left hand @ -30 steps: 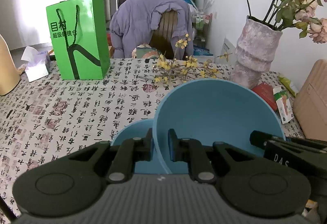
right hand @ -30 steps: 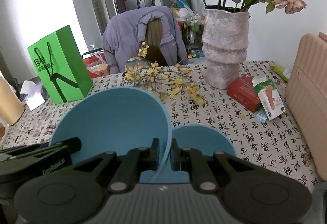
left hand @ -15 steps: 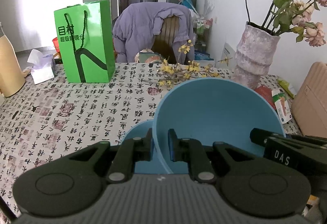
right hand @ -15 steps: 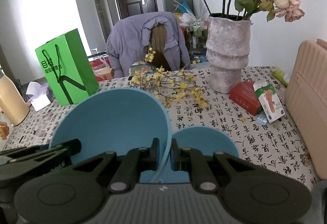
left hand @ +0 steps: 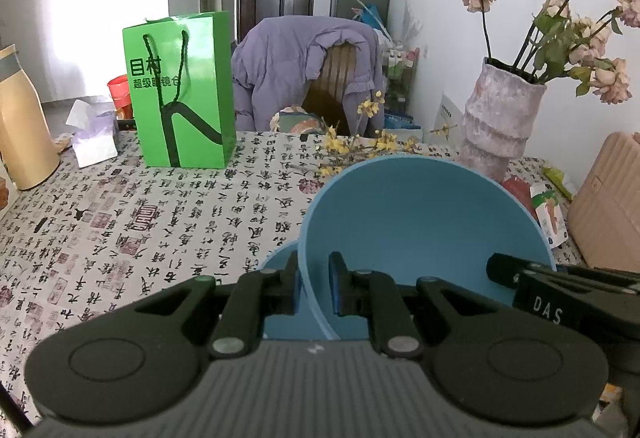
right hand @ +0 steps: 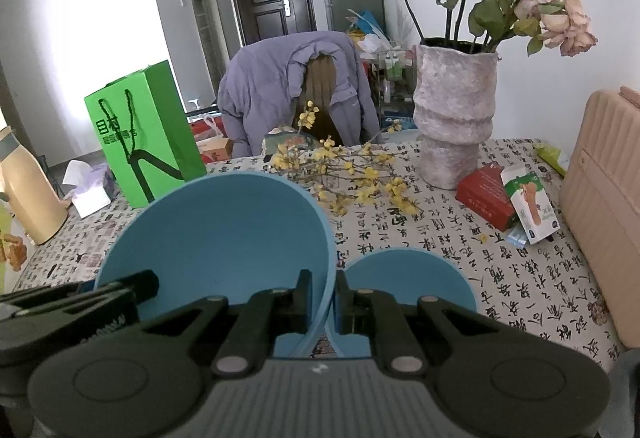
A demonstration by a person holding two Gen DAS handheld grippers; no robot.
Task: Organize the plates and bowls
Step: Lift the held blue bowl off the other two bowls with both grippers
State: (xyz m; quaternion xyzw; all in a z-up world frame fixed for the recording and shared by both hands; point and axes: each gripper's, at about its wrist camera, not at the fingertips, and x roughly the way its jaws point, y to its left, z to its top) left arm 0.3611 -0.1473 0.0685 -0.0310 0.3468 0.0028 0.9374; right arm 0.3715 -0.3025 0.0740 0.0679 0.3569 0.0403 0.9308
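Patterned bench (left hand: 168, 222), left claw (left hand: 314, 288) and right claw (right hand: 322, 296) both clamped on big blue bowl (left hand: 420, 222) rim, smaller bowl (right hand: 404, 278) below

My left tool (left hand: 313, 288) body hides the big bowl's (left hand: 420, 222) near rim & most of the smaller bowl (left hand: 280, 262) behind it. Right tool (left hand: 560, 298) cut off at frame edge. Box (right hand: 532, 212) print too small to read.
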